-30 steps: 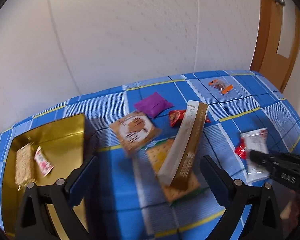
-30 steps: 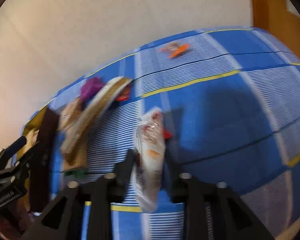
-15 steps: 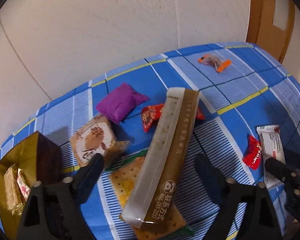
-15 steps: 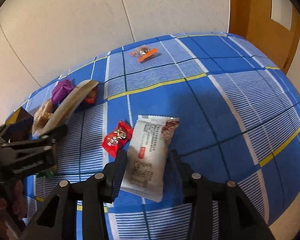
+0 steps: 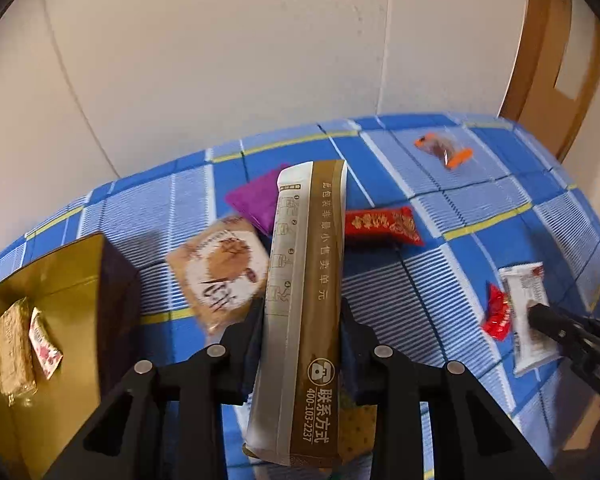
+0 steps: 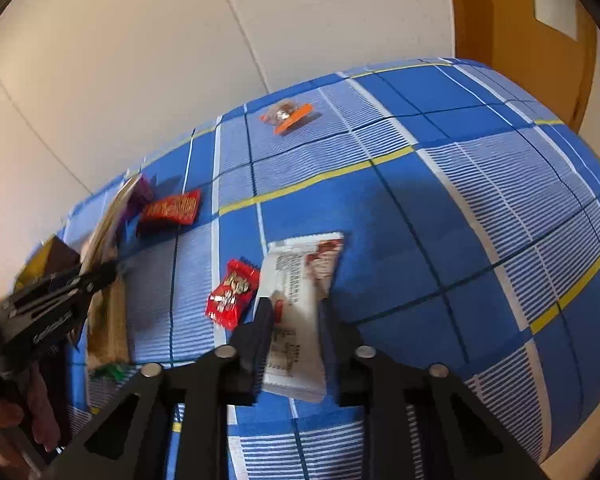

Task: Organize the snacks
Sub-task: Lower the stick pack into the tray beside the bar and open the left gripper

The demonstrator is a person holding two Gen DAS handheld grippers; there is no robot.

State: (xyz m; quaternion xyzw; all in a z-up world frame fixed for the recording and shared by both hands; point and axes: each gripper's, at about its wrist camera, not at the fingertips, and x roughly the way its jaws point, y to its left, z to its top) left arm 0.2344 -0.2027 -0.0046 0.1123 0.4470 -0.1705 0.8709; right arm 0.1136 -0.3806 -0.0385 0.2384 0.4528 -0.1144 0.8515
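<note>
Snacks: two packets lie in the gold cardboard box (image 5: 56,276); left jaws clamp the long brown-and-silver sachet (image 5: 304,304), right jaws the white wrapper bar (image 6: 300,300); several more wait on the blue checked tabletop (image 6: 440,208).

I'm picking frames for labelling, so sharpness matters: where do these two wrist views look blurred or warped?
Left wrist view: long brown-and-white packet sharp, print readable; orange-ended candy slightly smeared; wall seams bow from fisheye. Right wrist view: softer overall; left gripper at the edge blurred, white packet print unreadable.
</note>
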